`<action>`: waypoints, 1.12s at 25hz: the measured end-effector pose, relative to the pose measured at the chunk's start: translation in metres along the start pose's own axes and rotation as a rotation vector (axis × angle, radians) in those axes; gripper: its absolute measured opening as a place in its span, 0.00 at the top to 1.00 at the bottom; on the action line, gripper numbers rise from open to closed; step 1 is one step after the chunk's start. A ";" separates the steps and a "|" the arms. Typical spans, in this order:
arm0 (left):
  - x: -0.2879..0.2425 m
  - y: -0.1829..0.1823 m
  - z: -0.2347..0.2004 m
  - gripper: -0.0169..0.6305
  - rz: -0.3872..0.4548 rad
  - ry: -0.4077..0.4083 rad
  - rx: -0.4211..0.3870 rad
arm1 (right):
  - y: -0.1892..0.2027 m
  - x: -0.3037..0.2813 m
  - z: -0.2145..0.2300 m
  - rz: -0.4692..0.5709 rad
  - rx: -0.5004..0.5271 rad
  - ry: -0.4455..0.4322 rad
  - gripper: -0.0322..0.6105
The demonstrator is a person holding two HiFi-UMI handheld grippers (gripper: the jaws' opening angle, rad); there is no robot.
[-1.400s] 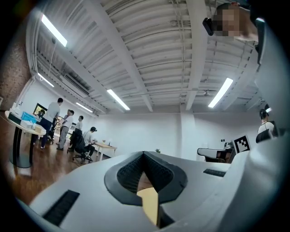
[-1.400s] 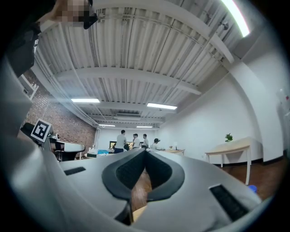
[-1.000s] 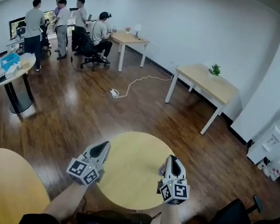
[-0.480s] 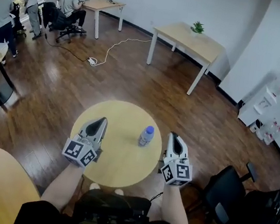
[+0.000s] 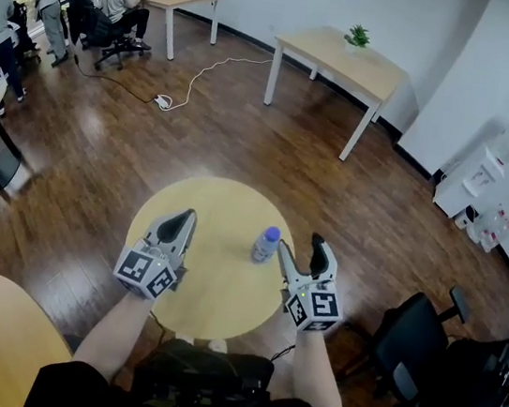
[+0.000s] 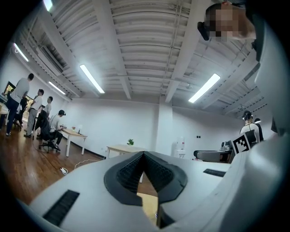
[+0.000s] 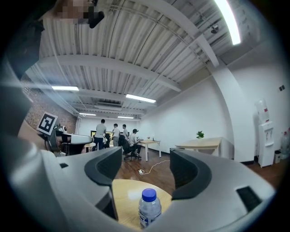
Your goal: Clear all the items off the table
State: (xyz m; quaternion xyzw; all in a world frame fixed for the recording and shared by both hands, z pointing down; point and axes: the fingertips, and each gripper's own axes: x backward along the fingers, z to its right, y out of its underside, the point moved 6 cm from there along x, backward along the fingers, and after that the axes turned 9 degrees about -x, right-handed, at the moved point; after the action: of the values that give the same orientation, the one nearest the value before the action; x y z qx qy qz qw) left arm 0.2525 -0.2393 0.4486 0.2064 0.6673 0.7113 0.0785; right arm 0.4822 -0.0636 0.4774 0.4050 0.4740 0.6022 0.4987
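Right tongs (image 5: 300,245) newly open — bottle (image 5: 267,244) ahead

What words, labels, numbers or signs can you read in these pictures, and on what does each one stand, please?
No text can be read anywhere.
Label on the bottle: print too small and blurred to read.
On the marker cubes: black-and-white square patterns only, no letters or numbers.

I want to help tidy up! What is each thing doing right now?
Bottle: standing upright on the table, cap on, not held.
Left tool: shut, nothing in it.
Right tool: open, jaws have just been opening, bottle close ahead, not touched.
Table: only the bottle on it.
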 end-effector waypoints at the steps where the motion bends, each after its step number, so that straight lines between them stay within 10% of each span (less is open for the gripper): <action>1: -0.001 0.002 -0.001 0.97 -0.010 0.005 -0.003 | 0.004 -0.003 -0.001 -0.008 -0.011 -0.002 0.42; 28: -0.001 0.156 -0.060 0.97 -0.291 -0.047 0.133 | 0.173 -0.068 0.029 -0.347 -0.076 0.049 0.27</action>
State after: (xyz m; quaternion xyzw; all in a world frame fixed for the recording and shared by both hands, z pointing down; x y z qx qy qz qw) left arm 0.2548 -0.3098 0.6000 0.1289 0.7337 0.6417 0.1823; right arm 0.4845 -0.1347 0.6512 0.2831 0.5259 0.5342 0.5983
